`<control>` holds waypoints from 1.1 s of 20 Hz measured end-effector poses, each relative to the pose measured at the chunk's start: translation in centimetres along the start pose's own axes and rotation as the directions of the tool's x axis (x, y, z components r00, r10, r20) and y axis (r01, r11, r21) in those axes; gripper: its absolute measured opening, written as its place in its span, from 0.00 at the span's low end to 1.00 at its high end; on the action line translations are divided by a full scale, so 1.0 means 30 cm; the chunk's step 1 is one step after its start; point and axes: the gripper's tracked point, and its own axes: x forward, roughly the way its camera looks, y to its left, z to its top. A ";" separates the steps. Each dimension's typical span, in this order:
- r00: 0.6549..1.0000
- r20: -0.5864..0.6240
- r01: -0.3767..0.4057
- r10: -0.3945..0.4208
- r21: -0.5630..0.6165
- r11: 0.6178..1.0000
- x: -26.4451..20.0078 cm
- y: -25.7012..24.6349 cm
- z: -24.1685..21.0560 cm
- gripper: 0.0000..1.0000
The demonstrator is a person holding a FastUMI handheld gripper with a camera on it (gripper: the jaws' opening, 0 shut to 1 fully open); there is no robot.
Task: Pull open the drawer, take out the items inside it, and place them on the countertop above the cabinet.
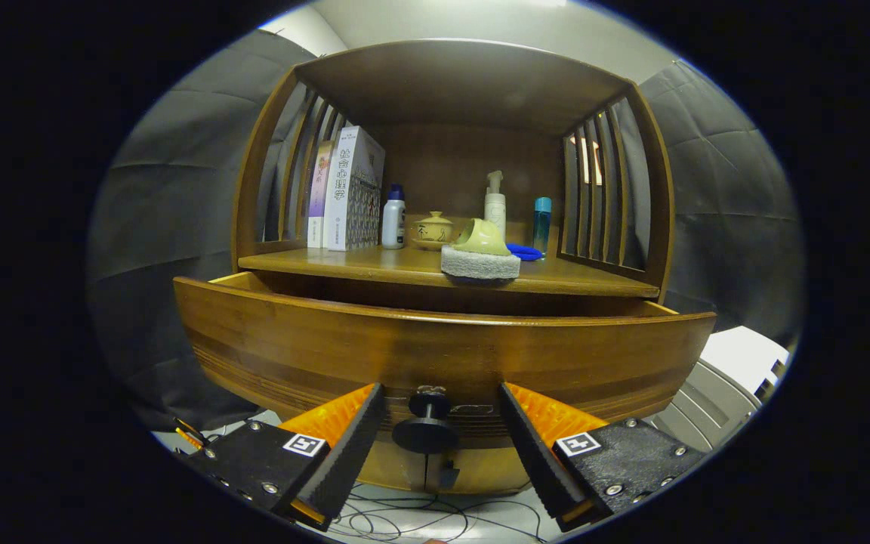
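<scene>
The drawer (435, 347) stands pulled partway out of the cabinet, its curved wooden front facing you and a dark gap showing above its top edge. Its black knob (426, 429) sits low on that front, and your tool (441, 431) is spread wide around it: one finger lies to each side of the knob, and neither pad touches it. The tool holds nothing. What lies inside the drawer is hidden behind the front panel.

Just above the drawer is the table (374, 264), the cabinet's wooden countertop under a roofed hutch with slatted sides. At its front edge, directly above the knob, rests a scrubbing sponge with a yellow-green handle (480, 253), and a blue cloth (524, 251) lies just behind it. Further back stand a small lidded teapot (434, 230), a white bottle with a blue cap (394, 217), a pump bottle (495, 204) and a slim teal bottle (541, 222). Upright books (348, 193) lean by the left slats.

Below the drawer, loose cables (435, 517) trail over a pale floor. A white appliance (729, 385) sits low to the right of the cabinet, and grey padded walls (155, 211) close in on both sides.
</scene>
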 end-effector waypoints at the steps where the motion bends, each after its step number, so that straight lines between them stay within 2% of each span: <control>1: 1.000 0.000 0.000 0.000 -0.004 1.000 0.007 0.000 0.000 0.95; 22: 1.000 0.004 -0.017 0.017 0.008 1.000 0.160 -0.004 0.032 0.95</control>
